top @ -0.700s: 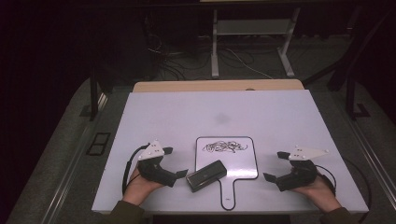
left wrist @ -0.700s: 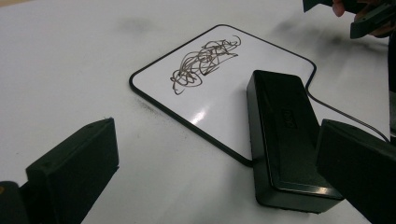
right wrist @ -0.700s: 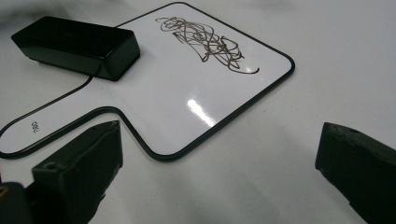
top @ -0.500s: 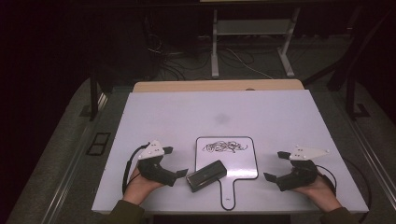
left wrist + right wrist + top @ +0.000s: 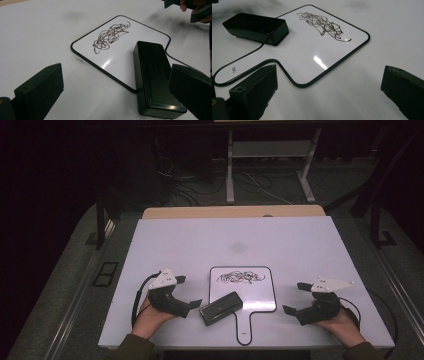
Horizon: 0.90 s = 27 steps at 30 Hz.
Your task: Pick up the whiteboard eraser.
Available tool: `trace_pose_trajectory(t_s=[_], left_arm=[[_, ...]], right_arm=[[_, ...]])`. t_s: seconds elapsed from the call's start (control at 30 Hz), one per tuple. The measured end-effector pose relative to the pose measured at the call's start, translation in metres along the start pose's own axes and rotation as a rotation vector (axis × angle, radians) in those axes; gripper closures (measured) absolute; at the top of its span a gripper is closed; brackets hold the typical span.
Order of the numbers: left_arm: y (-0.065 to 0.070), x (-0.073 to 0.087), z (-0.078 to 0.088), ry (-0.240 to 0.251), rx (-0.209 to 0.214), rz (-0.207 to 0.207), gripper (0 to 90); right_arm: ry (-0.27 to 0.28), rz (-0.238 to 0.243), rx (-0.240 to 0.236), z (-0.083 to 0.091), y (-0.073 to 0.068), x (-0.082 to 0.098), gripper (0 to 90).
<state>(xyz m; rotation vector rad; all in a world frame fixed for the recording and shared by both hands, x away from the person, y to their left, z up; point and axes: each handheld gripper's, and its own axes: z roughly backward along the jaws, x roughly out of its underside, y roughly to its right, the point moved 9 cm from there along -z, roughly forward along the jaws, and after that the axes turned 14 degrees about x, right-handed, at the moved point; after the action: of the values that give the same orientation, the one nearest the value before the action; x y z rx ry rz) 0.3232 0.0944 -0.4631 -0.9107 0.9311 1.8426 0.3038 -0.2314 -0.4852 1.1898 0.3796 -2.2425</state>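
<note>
Here, on a white table (image 5: 180, 245), a small paddle-shaped whiteboard (image 5: 252, 292) lies flat near the person's edge, its short handle pointing toward the person and a tangle of dark scribble (image 5: 241, 278) across its upper part. A black rectangular eraser (image 5: 221, 308) rests slantwise on the board's lower left corner, one end overhanging onto the table; the left gripper view shows it lying flat on its pad, black back upward, partly on the board (image 5: 120, 50) and partly off it. The left gripper (image 5: 189, 294), held low over the table in the person's left hand (image 5: 150, 317), sits just beside the eraser (image 5: 152, 77), its jaws spread wide with nothing between them; one jaw tip is very near the eraser's near end, though whether they touch cannot be told. The right gripper (image 5: 295, 297), in the right hand (image 5: 342, 322), rests well apart from the board's right edge, jaws likewise wide open and holding nothing, aimed toward the whiteboard (image 5: 312, 50) and the eraser (image 5: 255, 26) beyond it. No container stands on the table. Beyond the far edge, a strip of wooden bench (image 5: 235, 212) and a white stand (image 5: 270, 150) sit in the dark.
</note>
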Motion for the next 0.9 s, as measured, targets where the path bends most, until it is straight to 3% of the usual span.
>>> trace_pose_trajectory(t_s=[0.33,0.9], left_arm=[[0.002,-0.008,-0.007,-0.010,0.009,-0.002,0.0],[0.009,-0.029,-0.033,-0.016,0.045,-0.018,0.0]], right_arm=[[0.004,-0.009,0.003,0.001,0.001,-0.001,0.0],[0.017,-0.015,-0.009,0.003,0.002,-0.003,0.0]])
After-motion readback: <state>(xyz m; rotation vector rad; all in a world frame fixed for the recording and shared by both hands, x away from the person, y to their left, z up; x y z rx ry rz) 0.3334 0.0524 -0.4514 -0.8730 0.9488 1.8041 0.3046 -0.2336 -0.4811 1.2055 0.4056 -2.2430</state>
